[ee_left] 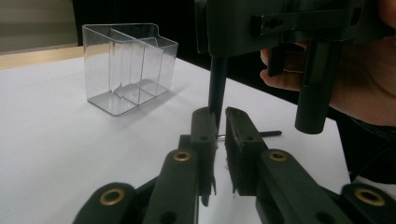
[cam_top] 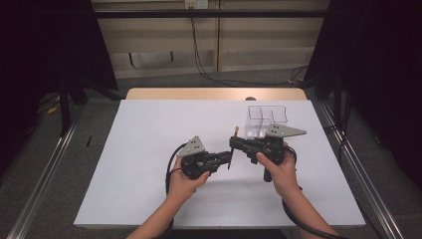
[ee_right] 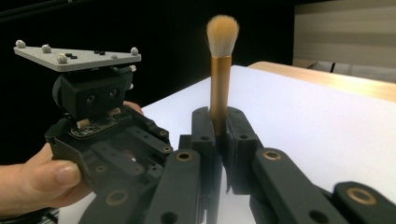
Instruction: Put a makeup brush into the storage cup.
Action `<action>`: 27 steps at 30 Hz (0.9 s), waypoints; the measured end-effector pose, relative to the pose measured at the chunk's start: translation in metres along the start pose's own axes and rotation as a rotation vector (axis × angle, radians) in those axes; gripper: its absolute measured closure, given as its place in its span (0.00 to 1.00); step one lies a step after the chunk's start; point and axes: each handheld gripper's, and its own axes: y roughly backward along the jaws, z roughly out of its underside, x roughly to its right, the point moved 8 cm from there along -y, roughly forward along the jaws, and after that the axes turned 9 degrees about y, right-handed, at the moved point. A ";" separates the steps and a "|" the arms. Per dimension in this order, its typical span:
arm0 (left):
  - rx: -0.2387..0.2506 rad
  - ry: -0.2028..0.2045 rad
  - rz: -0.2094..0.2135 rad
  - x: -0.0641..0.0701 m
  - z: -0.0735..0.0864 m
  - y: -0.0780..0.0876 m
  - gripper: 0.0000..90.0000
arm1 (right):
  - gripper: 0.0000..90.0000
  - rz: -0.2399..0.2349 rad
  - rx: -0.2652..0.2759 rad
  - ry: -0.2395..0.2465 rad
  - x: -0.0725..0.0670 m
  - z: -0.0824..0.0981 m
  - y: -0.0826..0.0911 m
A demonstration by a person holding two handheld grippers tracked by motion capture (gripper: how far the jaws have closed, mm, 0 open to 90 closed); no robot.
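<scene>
Right gripper [ee_right: 218, 126] clamped on upright brush [ee_right: 220, 70], left gripper [ee_left: 220, 128] pinching its handle

1. No readable text, label, brand, number or sign appears in any view.
2. The clear plastic divided container [ee_left: 128, 65] carries no print.
3. The gold-handled makeup brush with tan bristles [ee_right: 221, 70] bears no legible marking.
4. The grey three-cornered plate [ee_right: 79, 57] shows only small dots, not characters.
</scene>
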 end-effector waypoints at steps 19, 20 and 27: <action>0.038 -0.026 -0.024 -0.009 -0.009 0.010 0.56 | 0.93 0.028 0.023 0.020 0.010 -0.006 0.008; 0.037 -0.024 -0.031 -0.009 -0.009 0.011 0.53 | 0.93 0.028 0.024 0.021 0.010 -0.006 0.009; 0.039 -0.038 -0.050 -0.012 -0.012 0.011 0.37 | 0.93 0.030 0.032 0.024 0.012 -0.007 0.009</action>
